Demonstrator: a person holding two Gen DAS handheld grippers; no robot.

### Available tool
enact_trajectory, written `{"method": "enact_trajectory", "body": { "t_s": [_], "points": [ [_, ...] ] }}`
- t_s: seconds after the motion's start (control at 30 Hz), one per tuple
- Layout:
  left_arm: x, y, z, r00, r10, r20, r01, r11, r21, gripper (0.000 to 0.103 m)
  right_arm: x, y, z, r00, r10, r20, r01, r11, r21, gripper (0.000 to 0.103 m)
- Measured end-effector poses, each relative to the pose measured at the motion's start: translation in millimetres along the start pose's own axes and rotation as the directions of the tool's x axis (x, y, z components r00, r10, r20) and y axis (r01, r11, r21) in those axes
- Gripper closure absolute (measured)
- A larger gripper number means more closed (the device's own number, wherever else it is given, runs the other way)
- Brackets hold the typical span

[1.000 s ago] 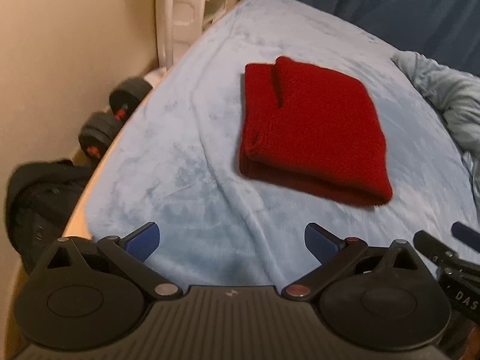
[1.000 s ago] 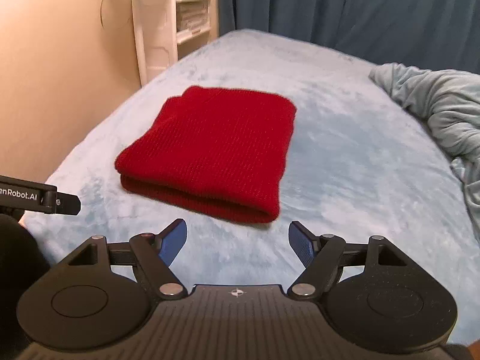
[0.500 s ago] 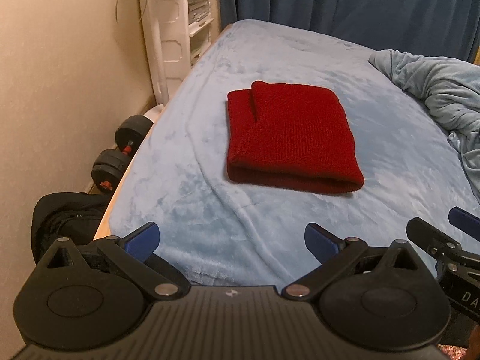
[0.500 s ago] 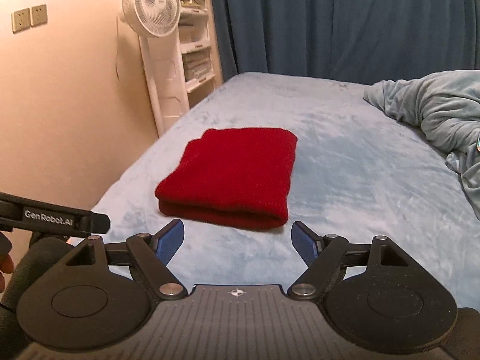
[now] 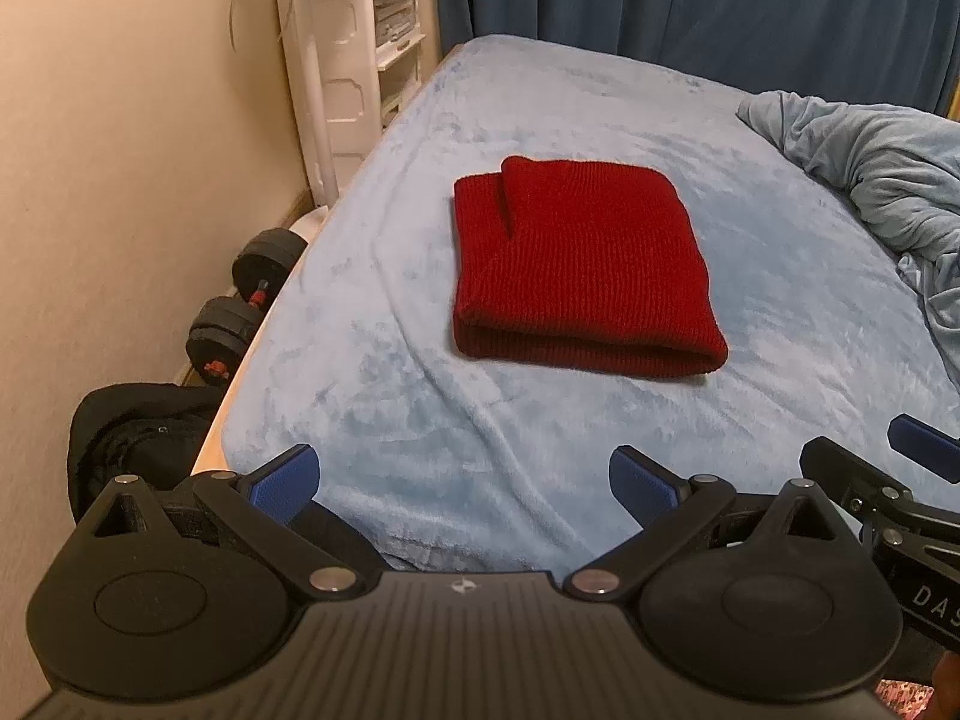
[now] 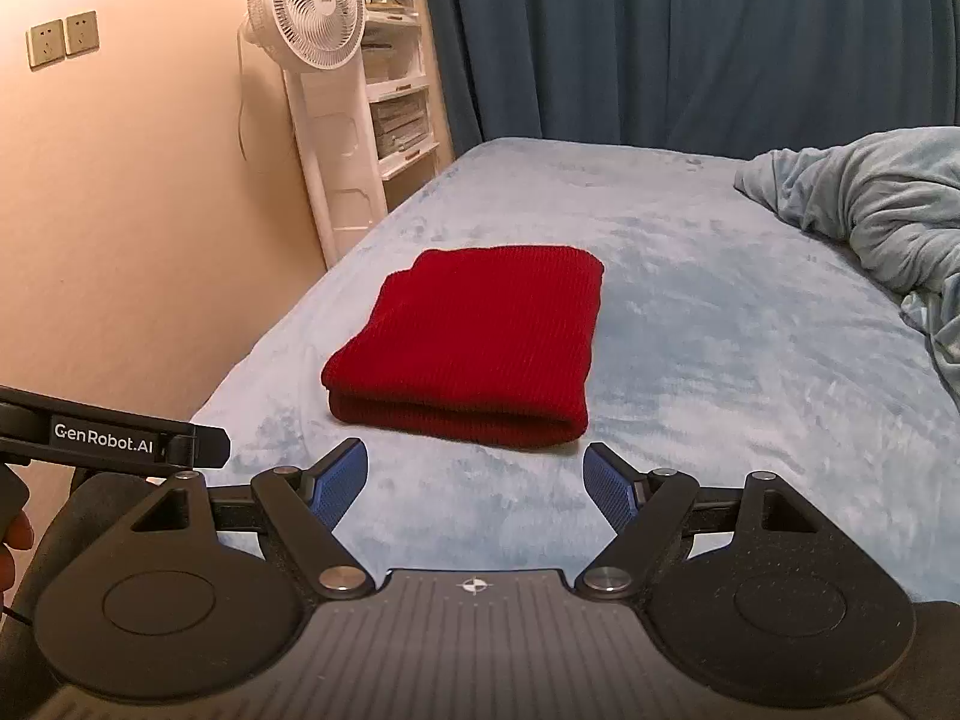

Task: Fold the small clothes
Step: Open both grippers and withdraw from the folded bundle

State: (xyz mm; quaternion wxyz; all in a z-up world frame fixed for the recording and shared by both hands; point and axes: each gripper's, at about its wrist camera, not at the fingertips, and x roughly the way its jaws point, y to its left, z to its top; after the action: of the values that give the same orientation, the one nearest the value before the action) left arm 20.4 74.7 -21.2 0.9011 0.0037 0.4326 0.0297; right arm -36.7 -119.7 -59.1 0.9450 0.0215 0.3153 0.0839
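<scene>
A red knitted garment [image 5: 576, 264] lies folded flat on the light blue bed cover [image 5: 420, 408], also seen in the right wrist view as a folded red garment [image 6: 474, 354]. My left gripper [image 5: 465, 483] is open and empty, hovering over the near edge of the bed, well short of the garment. My right gripper [image 6: 477, 483] is open too, with nothing between its blue pads [image 6: 606, 489], just short of the garment's near fold. Part of the right gripper shows at the right edge of the left wrist view.
A crumpled pale blue blanket [image 6: 870, 210] lies at the right. A white fan [image 6: 312, 6] and shelves stand by the wall at the left. Dumbbells [image 5: 246, 306] and a black bag [image 5: 138, 438] sit on the floor beside the bed. Dark blue curtains [image 6: 690, 42] hang behind.
Both grippers have pulled back and risen from the garment, so it looks smaller and farther off. Over the last half second nothing has moved.
</scene>
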Motion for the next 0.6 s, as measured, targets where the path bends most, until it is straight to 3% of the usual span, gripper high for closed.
{"method": "enact_trajectory", "body": {
  "t_s": [0.6],
  "points": [
    [34.2, 8.4, 9.2, 0.998, 0.001, -0.066, -0.004, 0.999, -0.038, 0.0, 33.6, -11.7, -1.2, 0.997, 0.0, -0.079, 0.002, 0.999, 0.032, 0.023]
  ]
}}
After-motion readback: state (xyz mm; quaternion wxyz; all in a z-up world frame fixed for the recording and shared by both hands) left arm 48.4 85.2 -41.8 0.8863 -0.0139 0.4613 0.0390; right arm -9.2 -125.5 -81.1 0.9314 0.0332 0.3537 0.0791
